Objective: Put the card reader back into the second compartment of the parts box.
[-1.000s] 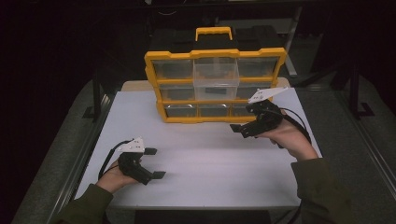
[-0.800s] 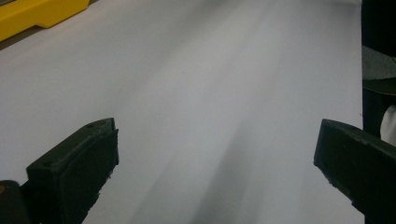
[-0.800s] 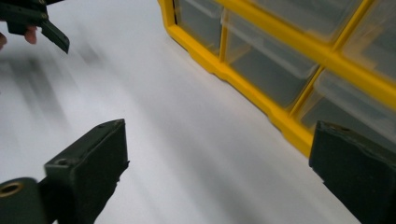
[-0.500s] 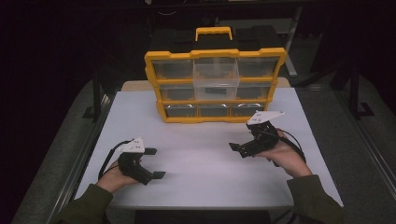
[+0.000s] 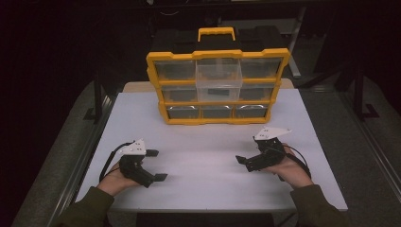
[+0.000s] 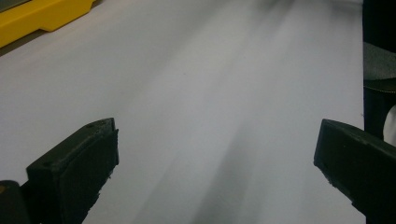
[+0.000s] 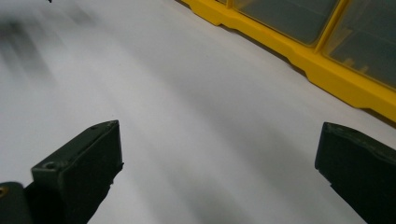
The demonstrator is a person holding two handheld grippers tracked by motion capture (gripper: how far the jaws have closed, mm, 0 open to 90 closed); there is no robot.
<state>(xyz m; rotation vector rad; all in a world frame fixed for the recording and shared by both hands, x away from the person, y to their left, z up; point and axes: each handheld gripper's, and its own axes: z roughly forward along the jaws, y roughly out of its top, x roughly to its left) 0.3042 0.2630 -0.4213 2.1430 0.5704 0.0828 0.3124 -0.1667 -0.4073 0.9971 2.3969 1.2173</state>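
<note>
On the white table [image 5: 208, 156], toward its far edge, stands a yellow plastic organizer [image 5: 217, 85] with a carry handle [image 5: 216, 34] on top. Its frame is a rigid rectangular moulding with rounded corners. It holds three rows of clear, glossy drawers. One drawer in the top row, the middle drawer [image 5: 218, 80], projects forward from the frame; a small dark item lies just below it, too small to identify. The table surface is smooth, matte and flat.

The left gripper [image 5: 155, 165] sits at the near left of the table, well apart from the organizer. It has a black body with a pale three-cornered plate on top and a black cable looping behind it. Its two blunt, block-shaped black jaws stand wide apart with nothing between them, pointing toward the table's centre. In the left gripper view, bare table lies between the jaws and the organizer's yellow base shows at the upper left corner. The left hand [image 5: 116, 177] grips the body from behind, forearm in a dark green sleeve.

The right gripper [image 5: 245, 163] sits at the near right, low over the table, closer to the organizer but not touching it. Its jaws have just been opening and now stand wide apart, with nothing between them. The right hand [image 5: 291, 168] cups it from behind.
</note>
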